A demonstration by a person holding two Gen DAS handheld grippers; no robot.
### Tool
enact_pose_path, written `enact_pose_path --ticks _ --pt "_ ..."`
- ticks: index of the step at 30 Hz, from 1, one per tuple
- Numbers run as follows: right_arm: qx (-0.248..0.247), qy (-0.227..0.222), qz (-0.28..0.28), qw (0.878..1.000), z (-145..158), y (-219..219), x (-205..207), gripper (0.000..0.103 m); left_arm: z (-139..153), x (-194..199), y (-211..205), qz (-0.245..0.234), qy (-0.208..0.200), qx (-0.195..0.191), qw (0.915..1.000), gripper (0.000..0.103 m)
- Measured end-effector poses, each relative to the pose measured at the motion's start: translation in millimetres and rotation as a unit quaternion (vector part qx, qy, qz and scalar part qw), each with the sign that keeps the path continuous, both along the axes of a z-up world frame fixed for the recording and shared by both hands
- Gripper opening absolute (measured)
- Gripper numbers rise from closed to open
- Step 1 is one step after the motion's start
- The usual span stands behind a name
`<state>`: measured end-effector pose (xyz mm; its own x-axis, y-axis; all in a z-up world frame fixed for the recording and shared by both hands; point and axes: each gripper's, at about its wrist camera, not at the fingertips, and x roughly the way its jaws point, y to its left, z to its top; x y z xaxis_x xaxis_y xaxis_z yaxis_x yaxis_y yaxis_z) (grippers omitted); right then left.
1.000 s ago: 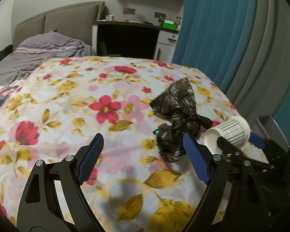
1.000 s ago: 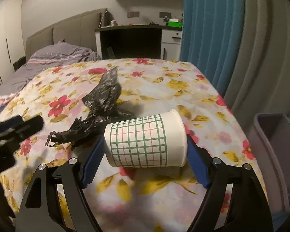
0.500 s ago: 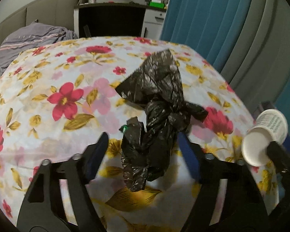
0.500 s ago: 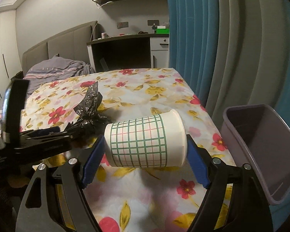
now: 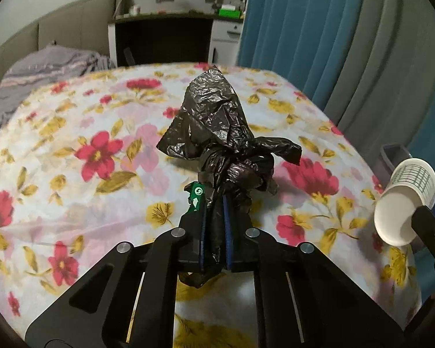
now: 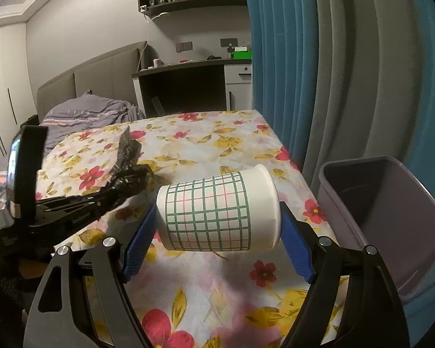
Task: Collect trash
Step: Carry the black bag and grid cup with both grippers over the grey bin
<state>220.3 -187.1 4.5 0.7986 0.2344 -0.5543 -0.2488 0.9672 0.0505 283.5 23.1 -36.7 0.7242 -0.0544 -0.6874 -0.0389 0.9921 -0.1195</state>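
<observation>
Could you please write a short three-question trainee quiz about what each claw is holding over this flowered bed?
1. True or false: the left claw is shut on the crumpled black plastic bag.
2. What does the right claw hold? A) a glass bottle B) a white paper cup with a green grid C) nothing
3. Fill in: the grey plastic bin looks ____.

Key: 1 true; 2 B; 3 empty
</observation>
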Motion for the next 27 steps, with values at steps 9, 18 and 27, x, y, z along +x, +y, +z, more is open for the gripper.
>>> enact_pose_path --ticks 9,18,27 --pt "0.008 -0.028 -0.011 1.000 18.7 -22.4 -19.3 0.078 44.2 -32.3 -31.1 -0.026 -0.056 0.023 0.9978 0.009" --pt "0.011 -0.048 -0.042 0.998 30.3 -58.1 -36.6 0.078 65.4 -51.0 -79.3 -0.071 -0.083 0.026 0.9937 0.009" --pt "0.013 -0.060 -0.078 0.995 37.0 -95.8 -47.1 0.078 73.4 -54.3 -129.6 -0.118 -0.090 0.025 0.9885 0.009"
